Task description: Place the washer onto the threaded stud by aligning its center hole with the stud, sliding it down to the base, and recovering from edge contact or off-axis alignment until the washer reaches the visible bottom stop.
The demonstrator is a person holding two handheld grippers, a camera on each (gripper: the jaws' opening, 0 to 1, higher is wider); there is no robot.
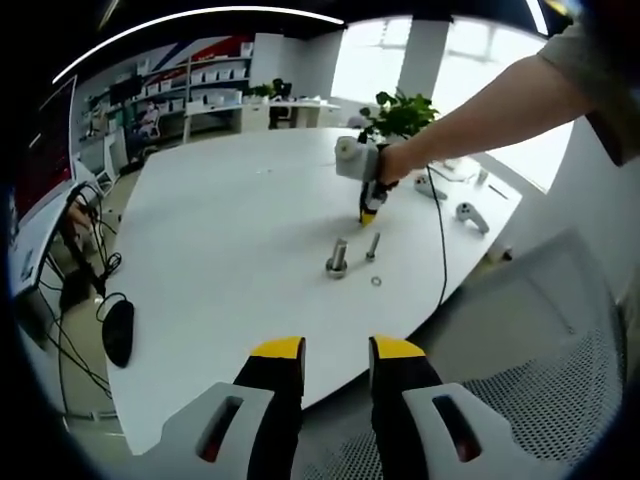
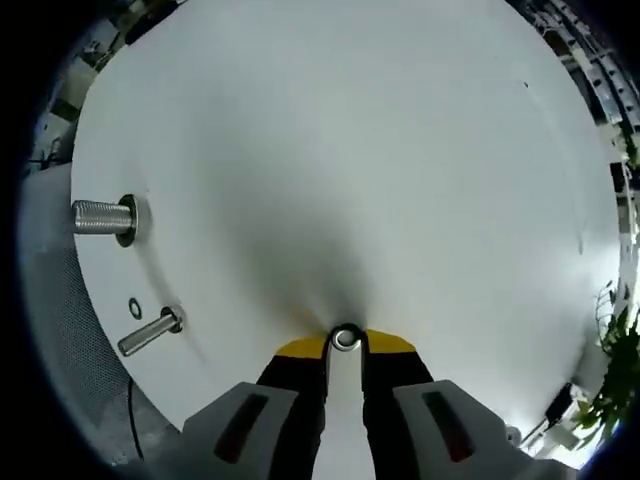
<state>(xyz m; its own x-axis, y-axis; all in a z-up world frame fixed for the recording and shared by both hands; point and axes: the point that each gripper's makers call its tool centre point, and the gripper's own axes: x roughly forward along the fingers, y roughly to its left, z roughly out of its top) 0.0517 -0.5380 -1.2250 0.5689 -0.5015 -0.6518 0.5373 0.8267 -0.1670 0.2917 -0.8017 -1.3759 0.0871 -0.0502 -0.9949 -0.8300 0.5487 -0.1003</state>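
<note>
Nearest you in the left gripper view, your left gripper (image 1: 336,352) hangs off the near edge of the white table (image 1: 220,250), its 2 yellow-tipped jaws parted with nothing between them. Beyond them a small loose ring (image 1: 376,282) lies flat on the table, then 2 upright studs: a thick threaded stud (image 1: 338,256) on a wide base and, just beside it, a slimmer bolt (image 1: 373,246). Farther back your right hand (image 1: 385,165) holds the right gripper (image 1: 368,210) tip-down over the table behind the studs. A black mouse (image 1: 118,332) sits at the table's left edge, and a potted plant (image 1: 399,113) and a grey controller (image 1: 472,215) lie toward the far side.

That view is too distant to show what the right gripper carries. The right gripper view does: your right gripper (image 2: 346,345) is closed on a small metal washer (image 2: 346,338), pinched at the very tips of the 2 jaws, its hole visible. In this view the threaded stud (image 2: 102,216) sits well apart from the washer, with the slimmer bolt (image 2: 150,333) and the loose ring (image 2: 135,307) nearer. The washer is not over the stud and touches neither it nor the bolt.
</note>
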